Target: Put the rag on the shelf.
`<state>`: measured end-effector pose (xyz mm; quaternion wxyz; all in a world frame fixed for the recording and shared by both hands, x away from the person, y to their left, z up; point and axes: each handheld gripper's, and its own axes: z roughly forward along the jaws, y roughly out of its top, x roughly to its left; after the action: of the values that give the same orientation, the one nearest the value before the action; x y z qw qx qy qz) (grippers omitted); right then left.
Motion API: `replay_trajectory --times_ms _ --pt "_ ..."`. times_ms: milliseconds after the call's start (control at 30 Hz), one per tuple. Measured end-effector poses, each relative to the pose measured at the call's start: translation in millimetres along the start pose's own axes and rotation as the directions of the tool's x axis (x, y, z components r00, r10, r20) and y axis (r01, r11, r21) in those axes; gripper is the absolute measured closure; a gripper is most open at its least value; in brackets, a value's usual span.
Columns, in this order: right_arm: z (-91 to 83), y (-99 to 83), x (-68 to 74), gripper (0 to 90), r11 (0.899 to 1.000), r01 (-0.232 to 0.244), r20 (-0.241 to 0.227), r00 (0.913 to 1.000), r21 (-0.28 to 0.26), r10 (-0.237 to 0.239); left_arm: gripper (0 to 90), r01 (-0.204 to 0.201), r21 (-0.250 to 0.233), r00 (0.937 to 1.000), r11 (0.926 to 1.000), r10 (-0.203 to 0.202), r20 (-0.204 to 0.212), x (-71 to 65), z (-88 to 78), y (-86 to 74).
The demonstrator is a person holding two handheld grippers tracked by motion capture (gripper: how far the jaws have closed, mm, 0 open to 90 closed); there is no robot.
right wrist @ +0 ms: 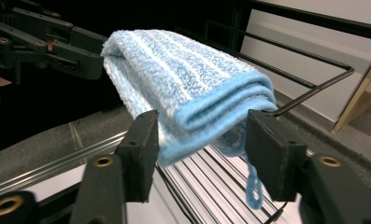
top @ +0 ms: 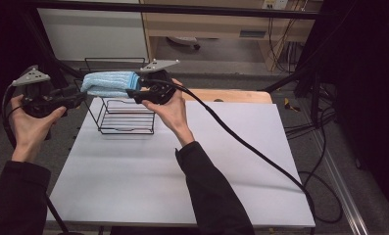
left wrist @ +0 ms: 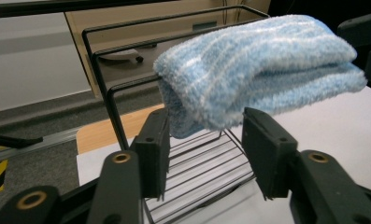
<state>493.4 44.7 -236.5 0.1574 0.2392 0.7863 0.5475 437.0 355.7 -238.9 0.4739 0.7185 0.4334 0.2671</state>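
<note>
Folded towel [top: 109, 83] lies on wire rack [top: 126, 117] top; left gripper [left wrist: 204, 140] and right gripper [right wrist: 202, 144] jaws apart, off it. Right gripper view shows towel's hanging loop [right wrist: 254, 186].

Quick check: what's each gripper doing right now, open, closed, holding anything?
Left gripper: open, jaws either side of the blue towel.
Right gripper: open, towel between jaws, not gripped.

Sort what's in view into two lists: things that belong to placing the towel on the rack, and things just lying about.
Part of the job:
- folded blue towel, lying on top of the rack
- black wire rack
- left gripper, jaws apart at one end of the towel
- right gripper, jaws apart at the other end

Just lying about:
- white table
- wooden board at the table's far edge
- floor cables
</note>
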Motion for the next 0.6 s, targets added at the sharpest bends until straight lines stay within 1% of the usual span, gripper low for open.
replay_trajectory --times_ms 133,233,267,367,433,500,600 --pt "-5.5 -0.3 -0.9 37.7 1.0 -0.001 0.007 1.0 0.001 0.001 47.9 -0.001 0.004 1.0 1.0 0.001 0.006 -0.8 -1.7 -2.6" --pt "-10.6 -0.9 -2.4 33.1 1.0 -0.009 0.009 0.9999 -0.007 0.009 45.1 -0.002 0.008 1.0 1.0 0.002 0.01 -1.5 -2.0 -4.9" --pt "-12.3 -1.0 -2.5 30.9 1.0 -0.013 0.011 0.9999 -0.002 0.013 44.0 -0.001 0.01 0.9999 1.0 0.001 0.012 -2.0 -1.8 -5.7" --pt "-17.2 -2.2 -3.0 26.0 1.0 -0.005 0.016 0.9999 0.002 0.005 40.5 -0.01 0.019 0.9999 0.9998 0.01 0.013 -4.0 -1.3 -8.5" --pt "-20.7 -3.5 -3.8 22.5 1.0 -0.012 0.018 0.9998 0.0 0.012 38.1 -0.019 0.023 0.9997 0.9995 0.019 0.014 -5.4 -0.8 -11.5" --pt "-24.3 -6.2 -4.8 19.7 1.0 -0.018 0.021 0.9996 -0.002 0.018 36.1 -0.019 0.029 0.9997 0.9994 0.019 0.016 -7.0 0.3 -15.1" --pt "-28.9 -12.5 -6.6 14.8 1.0 -0.022 0.034 0.9992 0.008 0.022 32.9 -0.027 0.043 0.9994 0.9987 0.026 0.021 -10.2 2.3 -22.5"
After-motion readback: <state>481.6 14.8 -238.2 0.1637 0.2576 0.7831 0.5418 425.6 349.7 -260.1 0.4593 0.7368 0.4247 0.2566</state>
